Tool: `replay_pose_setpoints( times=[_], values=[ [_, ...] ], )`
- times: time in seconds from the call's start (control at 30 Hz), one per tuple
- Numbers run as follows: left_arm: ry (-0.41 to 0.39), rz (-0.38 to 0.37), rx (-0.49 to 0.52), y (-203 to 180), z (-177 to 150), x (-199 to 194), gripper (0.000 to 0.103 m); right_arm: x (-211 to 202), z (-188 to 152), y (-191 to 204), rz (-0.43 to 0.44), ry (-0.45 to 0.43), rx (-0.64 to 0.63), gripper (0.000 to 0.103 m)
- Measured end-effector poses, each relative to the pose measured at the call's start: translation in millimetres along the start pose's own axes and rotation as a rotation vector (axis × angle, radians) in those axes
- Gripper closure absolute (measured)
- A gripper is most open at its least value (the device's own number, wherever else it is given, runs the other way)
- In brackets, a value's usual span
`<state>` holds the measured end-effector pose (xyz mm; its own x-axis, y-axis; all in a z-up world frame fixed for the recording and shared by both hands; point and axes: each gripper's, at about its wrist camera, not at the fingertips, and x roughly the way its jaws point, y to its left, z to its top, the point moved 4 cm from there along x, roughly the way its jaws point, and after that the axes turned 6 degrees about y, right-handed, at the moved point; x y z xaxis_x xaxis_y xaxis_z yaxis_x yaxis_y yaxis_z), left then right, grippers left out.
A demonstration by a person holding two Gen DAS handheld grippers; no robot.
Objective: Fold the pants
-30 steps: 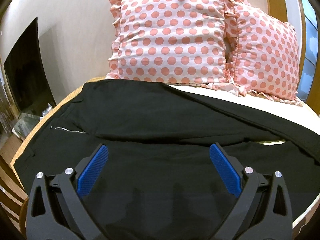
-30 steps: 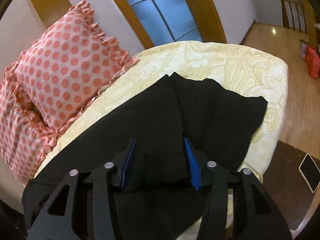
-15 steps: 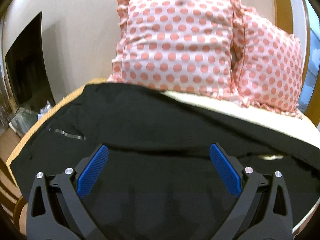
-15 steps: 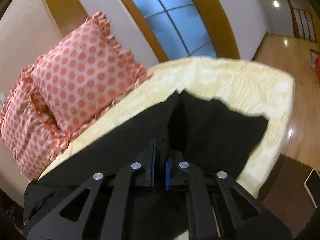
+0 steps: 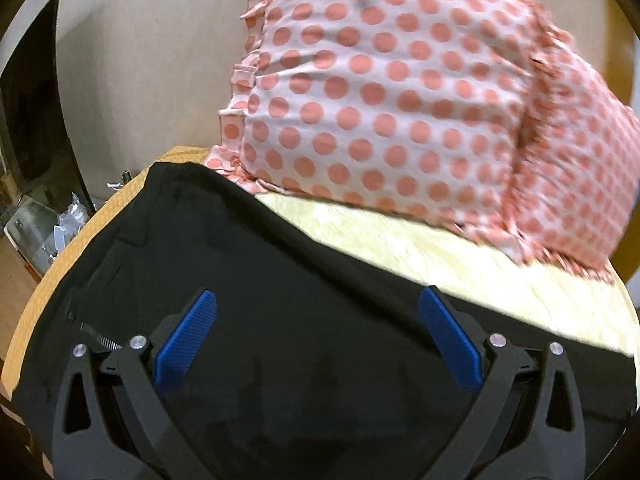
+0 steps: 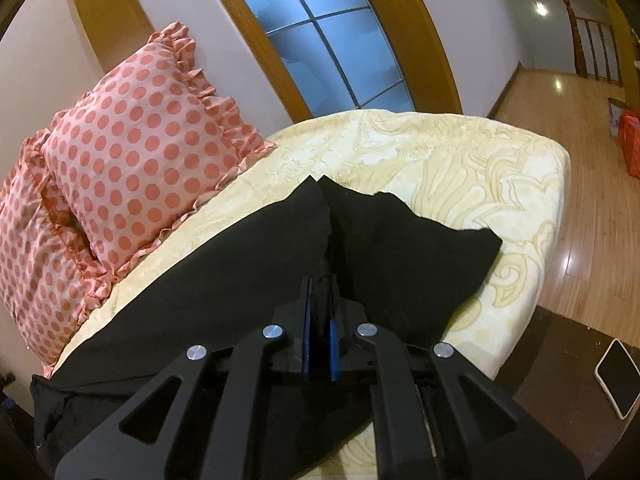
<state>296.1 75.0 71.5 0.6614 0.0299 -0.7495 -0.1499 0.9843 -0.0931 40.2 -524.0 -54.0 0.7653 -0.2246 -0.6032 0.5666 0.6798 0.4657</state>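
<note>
The right gripper [image 6: 319, 334] pinches the pants [image 6: 224, 292] near the leg ends for folding; the left gripper [image 5: 318, 334] hovers wide open above them.

blur: pillows [image 5: 400, 100] | cut off: phone [image 6: 618, 378] | hidden: pants [image 6: 240, 288] under fingers [image 6: 307, 336]

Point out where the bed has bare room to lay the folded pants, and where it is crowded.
Bare cream bedspread lies beyond the leg ends of the black pants, out to the bed's far edge near the window. A narrower strip runs between the pants and the polka-dot pillows. The near side is crowded: the pants cover it, pinched by the right gripper.
</note>
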Motion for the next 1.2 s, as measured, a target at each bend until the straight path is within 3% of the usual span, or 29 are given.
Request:
replay_pose_setpoints(
  times=[0.1, 0.23, 0.43, 0.57, 0.63, 0.7, 0.9, 1.03, 1.2],
  values=[
    [0.07, -0.007, -0.035, 4.9, 28.4, 33.7, 0.003, 2.3, 1.3, 0.6, -0.004, 0.011, -0.011, 0.096],
    [0.184, 0.022, -0.06, 8.2, 47.8, 79.9, 0.015, 2.9, 1.1, 5.1, -0.033, 0.007, -0.051, 0.096],
    [0.317, 0.012, -0.198, 30.9, 57.3, 130.7, 0.045, 3.6, 2.2, 9.8, -0.064, 0.001, -0.097, 0.096],
    [0.33, -0.018, -0.307, 51.7, 62.9, 144.8, 0.062, 4.4, 3.7, 12.0, -0.076, -0.003, -0.119, 0.096],
    [0.322, -0.025, -0.343, 62.4, 64.6, 148.1, 0.079, 4.1, 3.8, 13.4, -0.083, -0.008, -0.129, 0.096],
    [0.321, -0.039, -0.361, 68.9, 63.0, 148.3, 0.087, 3.6, 4.4, 13.8, -0.077, -0.012, -0.128, 0.096],
    [0.251, -0.048, -0.333, 81.1, 54.6, 109.8, 0.091, 1.6, 10.9, 15.9, -0.062, -0.025, -0.126, 0.096],
    [0.138, -0.098, -0.323, 88.1, 44.2, 38.6, 0.091, -5.4, 19.2, 15.1, -0.035, -0.051, -0.109, 0.096],
    [0.006, -0.105, -0.285, 96.3, 4.8, -46.0, 0.091, -13.6, 29.8, 8.0, -0.029, -0.08, -0.087, 0.096]
  ],
)
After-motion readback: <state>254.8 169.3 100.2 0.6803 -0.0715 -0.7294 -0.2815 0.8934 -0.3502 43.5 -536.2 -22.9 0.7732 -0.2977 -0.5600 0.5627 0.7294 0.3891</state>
